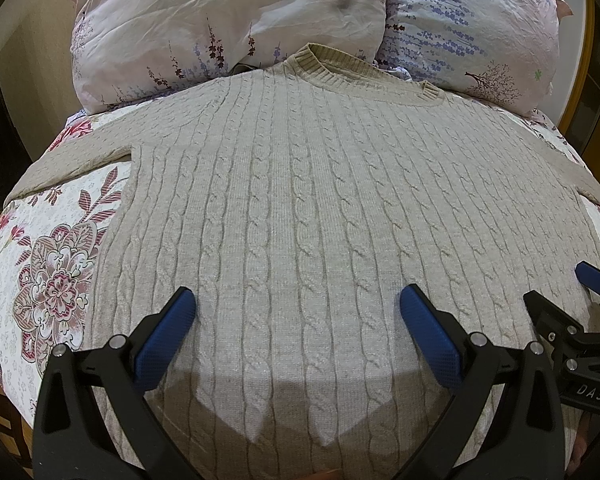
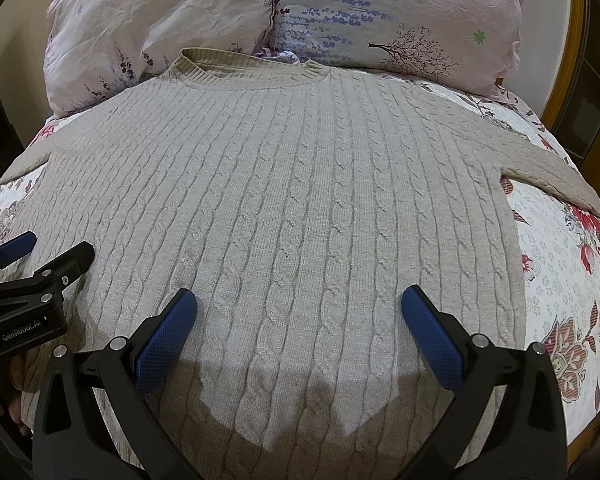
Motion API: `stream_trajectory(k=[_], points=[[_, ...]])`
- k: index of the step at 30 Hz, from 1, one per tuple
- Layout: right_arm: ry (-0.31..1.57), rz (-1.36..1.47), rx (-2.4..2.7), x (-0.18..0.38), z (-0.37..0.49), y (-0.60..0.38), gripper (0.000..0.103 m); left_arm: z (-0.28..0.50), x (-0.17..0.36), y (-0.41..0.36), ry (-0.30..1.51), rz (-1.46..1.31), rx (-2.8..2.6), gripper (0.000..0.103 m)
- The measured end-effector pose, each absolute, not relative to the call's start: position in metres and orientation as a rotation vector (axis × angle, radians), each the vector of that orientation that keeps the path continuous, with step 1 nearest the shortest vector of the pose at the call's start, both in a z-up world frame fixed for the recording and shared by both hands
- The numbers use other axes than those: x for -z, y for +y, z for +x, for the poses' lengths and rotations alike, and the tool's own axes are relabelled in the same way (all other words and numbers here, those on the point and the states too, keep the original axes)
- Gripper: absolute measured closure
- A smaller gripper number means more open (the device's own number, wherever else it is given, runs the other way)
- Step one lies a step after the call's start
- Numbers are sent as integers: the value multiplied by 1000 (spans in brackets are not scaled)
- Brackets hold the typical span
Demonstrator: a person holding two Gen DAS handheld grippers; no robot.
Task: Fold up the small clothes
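Note:
A beige cable-knit sweater (image 1: 300,200) lies flat, front up, on the bed, its collar (image 1: 352,72) toward the pillows and both sleeves spread sideways. It also shows in the right wrist view (image 2: 292,192). My left gripper (image 1: 298,300) is open and empty, hovering over the sweater's lower left part. My right gripper (image 2: 299,300) is open and empty over the lower right part. The right gripper shows at the right edge of the left wrist view (image 1: 564,292). The left gripper shows at the left edge of the right wrist view (image 2: 48,252). The sweater's hem is hidden below the grippers.
A floral bedspread (image 1: 48,280) covers the bed, also seen in the right wrist view (image 2: 560,280). Two floral pillows (image 1: 220,28) (image 1: 472,32) lie behind the collar. A wooden frame (image 2: 572,60) stands at the far right.

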State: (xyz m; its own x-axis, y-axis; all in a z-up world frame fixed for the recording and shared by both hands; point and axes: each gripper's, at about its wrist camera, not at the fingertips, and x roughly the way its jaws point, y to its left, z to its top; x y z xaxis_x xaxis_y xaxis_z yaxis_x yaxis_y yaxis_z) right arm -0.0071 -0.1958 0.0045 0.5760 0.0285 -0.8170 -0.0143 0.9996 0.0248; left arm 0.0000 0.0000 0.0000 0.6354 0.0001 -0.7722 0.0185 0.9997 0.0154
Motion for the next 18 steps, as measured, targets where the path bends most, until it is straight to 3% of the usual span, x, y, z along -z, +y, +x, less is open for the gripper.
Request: stream_trajectory(k=[18], points=[[975, 17, -33, -5, -2, -197, 1, 0, 0, 0, 886, 22, 9, 2]])
